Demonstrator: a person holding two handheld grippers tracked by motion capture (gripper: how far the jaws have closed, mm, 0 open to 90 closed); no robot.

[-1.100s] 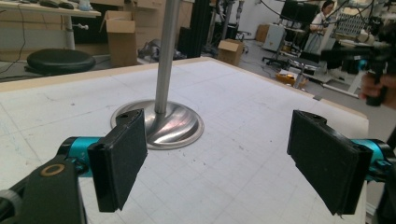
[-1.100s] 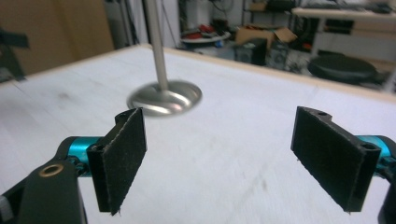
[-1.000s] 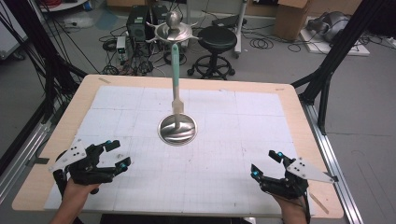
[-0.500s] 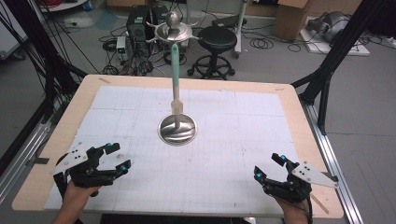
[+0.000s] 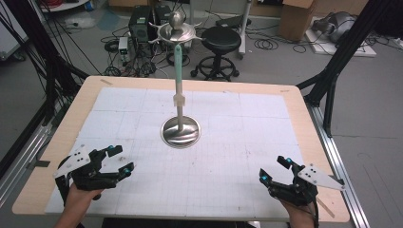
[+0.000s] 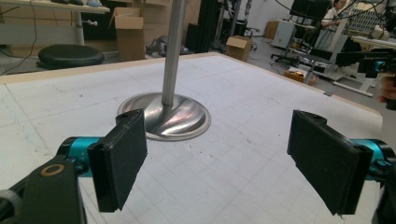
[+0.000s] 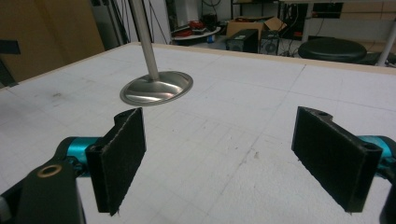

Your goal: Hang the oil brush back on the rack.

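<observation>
**Both grippers wide open, nothing held**

Left gripper (image 5: 114, 161) and right gripper (image 5: 275, 169) hover at the near table (image 5: 57, 142) edge, jaws spread, empty. Farther off, mid-table, the metal stand (image 5: 180, 130) rises upright, well apart from both.

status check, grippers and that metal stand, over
Left gripper open, empty, near table corner. Right gripper open, empty, opposite corner. Metal stand upright mid-table, untouched. Nothing between jaws and stand.

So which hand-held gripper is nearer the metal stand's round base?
Left. The left hand-held gripper sits at the near left of the round base, jaws open. The right hand-held gripper is farther off at near right, also open.
</observation>
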